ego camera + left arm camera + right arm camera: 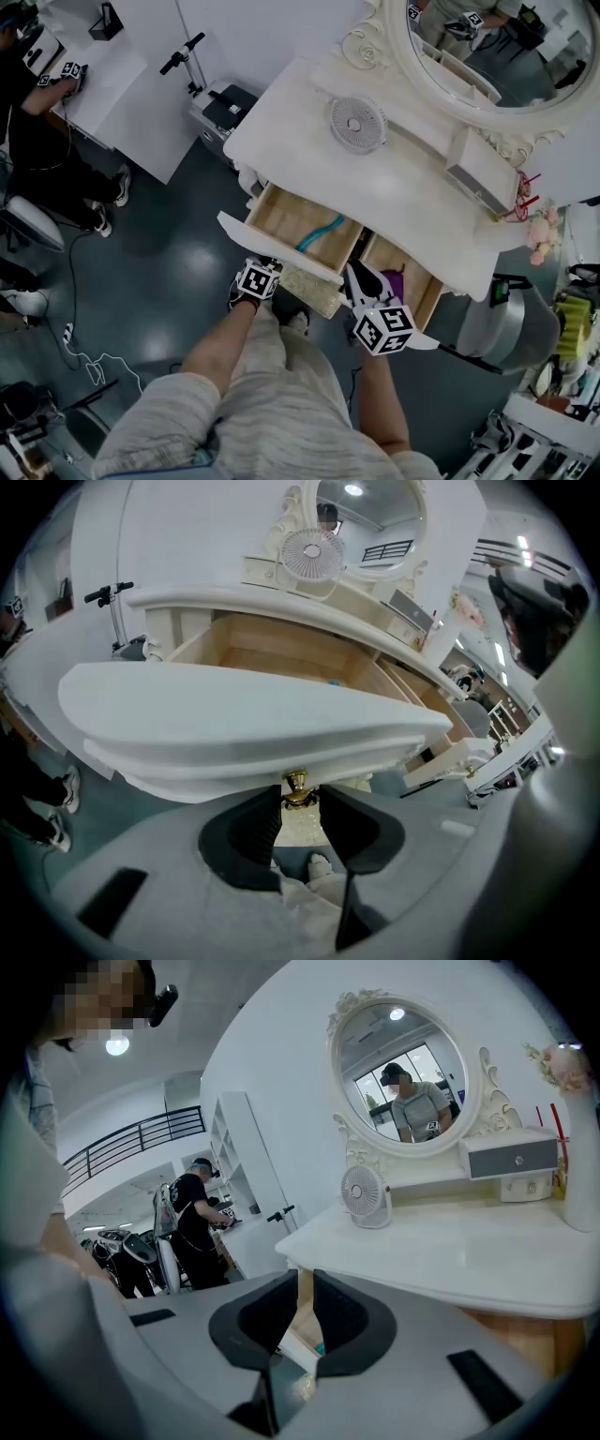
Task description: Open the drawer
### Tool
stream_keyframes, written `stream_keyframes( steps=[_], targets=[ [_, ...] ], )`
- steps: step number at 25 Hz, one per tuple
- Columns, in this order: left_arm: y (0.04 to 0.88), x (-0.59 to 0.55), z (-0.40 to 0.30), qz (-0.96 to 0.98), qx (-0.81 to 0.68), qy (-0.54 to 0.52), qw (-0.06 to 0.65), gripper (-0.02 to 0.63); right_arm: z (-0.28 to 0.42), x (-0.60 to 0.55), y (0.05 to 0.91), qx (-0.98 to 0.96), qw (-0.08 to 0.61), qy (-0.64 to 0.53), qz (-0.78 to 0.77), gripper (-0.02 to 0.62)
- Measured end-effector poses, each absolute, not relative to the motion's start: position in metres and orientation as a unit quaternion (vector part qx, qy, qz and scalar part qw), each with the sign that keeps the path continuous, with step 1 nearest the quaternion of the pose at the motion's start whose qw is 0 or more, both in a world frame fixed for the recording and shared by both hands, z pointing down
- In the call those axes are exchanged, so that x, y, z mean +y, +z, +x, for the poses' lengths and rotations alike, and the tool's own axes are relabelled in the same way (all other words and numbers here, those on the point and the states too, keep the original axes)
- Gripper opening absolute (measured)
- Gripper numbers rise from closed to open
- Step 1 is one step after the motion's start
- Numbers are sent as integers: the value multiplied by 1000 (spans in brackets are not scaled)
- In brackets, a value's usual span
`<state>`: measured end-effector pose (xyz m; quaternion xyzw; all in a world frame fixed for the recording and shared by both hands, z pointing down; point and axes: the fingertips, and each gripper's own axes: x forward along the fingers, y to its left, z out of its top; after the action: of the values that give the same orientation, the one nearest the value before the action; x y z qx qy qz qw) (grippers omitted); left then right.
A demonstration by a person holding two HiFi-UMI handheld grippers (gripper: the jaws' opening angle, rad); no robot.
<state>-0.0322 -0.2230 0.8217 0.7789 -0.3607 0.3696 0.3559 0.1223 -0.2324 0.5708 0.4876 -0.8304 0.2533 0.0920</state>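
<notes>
The wooden drawer with the white curved front (244,714) stands well out from under the white ornate dressing table (394,178), on the person's left side of it. The left gripper (301,797) is clamped on the drawer's small brass knob (298,787), which hangs from the lower middle of that front. I'd judge the knob the only sensible hold: it is hard, smooth and tiny, so the pads could slip off if the pull goes crooked. The drawer itself looks light and stiff, likely to slide easily when drawn straight out from the table. Its bare wood floor (281,217) holds just one thing, a curved turquoise strip (319,232) towards the back; I can't tell what it is. A second wooden drawer (424,292) beside it under the table is also out, with something purple (397,279) inside, partly hidden. The right gripper (305,1283) hangs just in front of the table with a slim gap between its jaws and nothing in them.
</notes>
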Motion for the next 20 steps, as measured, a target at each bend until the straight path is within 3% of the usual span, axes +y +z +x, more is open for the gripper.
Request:
stream_keyframes(
  steps=[20],
  targets=[
    [822,-189,-45,774,-360,376,361,137,120,-226,563,-831,87,250,489,13]
  ],
)
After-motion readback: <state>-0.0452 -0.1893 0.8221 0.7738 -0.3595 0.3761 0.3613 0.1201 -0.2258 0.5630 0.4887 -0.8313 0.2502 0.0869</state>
